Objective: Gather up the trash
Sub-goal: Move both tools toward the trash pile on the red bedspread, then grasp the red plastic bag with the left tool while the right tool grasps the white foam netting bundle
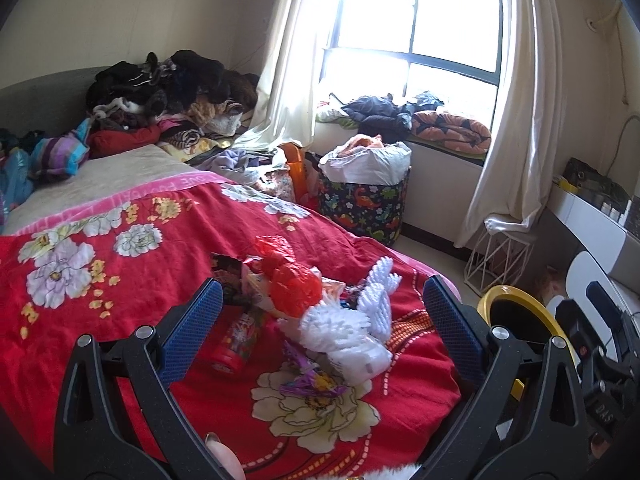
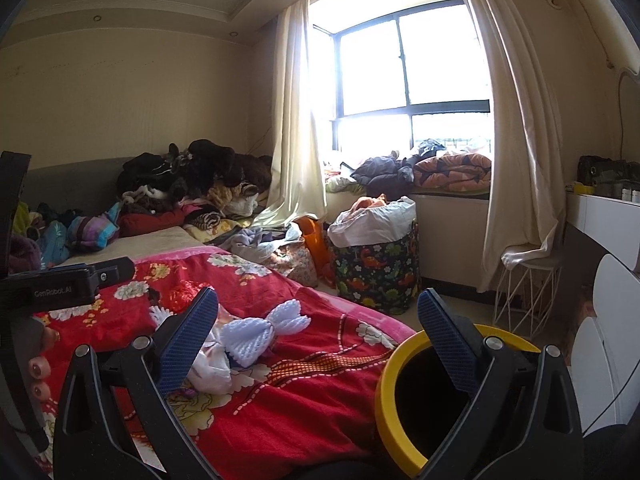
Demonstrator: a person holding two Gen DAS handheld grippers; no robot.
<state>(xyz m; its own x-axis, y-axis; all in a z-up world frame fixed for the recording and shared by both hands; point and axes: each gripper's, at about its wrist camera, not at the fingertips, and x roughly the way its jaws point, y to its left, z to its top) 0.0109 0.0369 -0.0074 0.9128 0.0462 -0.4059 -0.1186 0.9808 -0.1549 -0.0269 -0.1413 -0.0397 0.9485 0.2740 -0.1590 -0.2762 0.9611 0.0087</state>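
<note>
A heap of trash lies on the red flowered blanket (image 1: pixel 100 280): white foam netting (image 1: pixel 352 320), red foam netting (image 1: pixel 292 284), a small red can (image 1: pixel 236 344), a purple wrapper (image 1: pixel 312 386) and dark packets (image 1: pixel 228 270). My left gripper (image 1: pixel 320 320) is open and empty, hovering just before the heap. My right gripper (image 2: pixel 316 340) is open and empty above the bed's edge, beside the yellow-rimmed bin (image 2: pixel 390 396). The white netting (image 2: pixel 256 336) shows in the right wrist view. The bin's rim (image 1: pixel 516 296) shows at the right of the left wrist view.
A dinosaur-print hamper (image 1: pixel 364 204) with a white liner stands by the window. Clothes are piled at the bed's head (image 1: pixel 168 92) and on the sill (image 1: pixel 404 116). A white wire stand (image 2: pixel 524 292) and a white cabinet (image 2: pixel 608 320) are at the right.
</note>
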